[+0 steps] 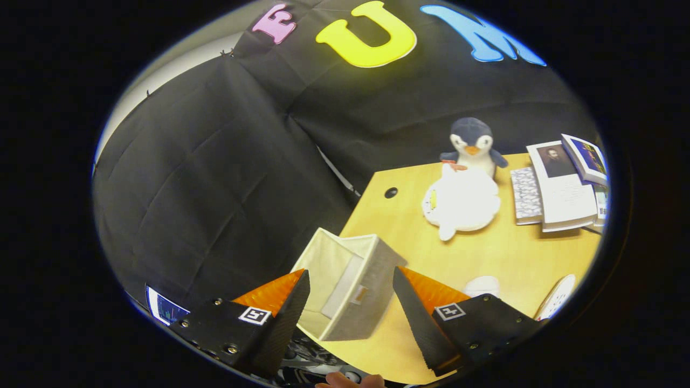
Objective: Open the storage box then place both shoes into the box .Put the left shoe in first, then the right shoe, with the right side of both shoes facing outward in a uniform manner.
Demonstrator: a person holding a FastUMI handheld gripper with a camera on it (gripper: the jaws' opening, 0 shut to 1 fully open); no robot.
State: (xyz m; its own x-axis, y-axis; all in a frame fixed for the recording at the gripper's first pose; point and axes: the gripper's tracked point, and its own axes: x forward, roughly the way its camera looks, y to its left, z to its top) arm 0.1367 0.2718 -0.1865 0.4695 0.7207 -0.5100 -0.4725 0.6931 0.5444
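Observation:
A pale fabric storage box (353, 285) sits at the near corner of the wooden table (501, 258), open on top and empty inside as far as I see. My gripper (351, 288) hovers above it, open, with the box showing between the two fingers and nothing held. Just past the right finger a small part of a white shoe (483, 286) lies on the table. A second white shoe (555, 298) peeks in further to the right, mostly cut off.
Beyond the box lie a white plush toy (462, 202) and a penguin plush (473, 144) behind it. Books (560, 186) are stacked at the table's far right. A cable hole (391, 192) marks the table near its left edge. A fingertip (350, 381) shows below the fingers.

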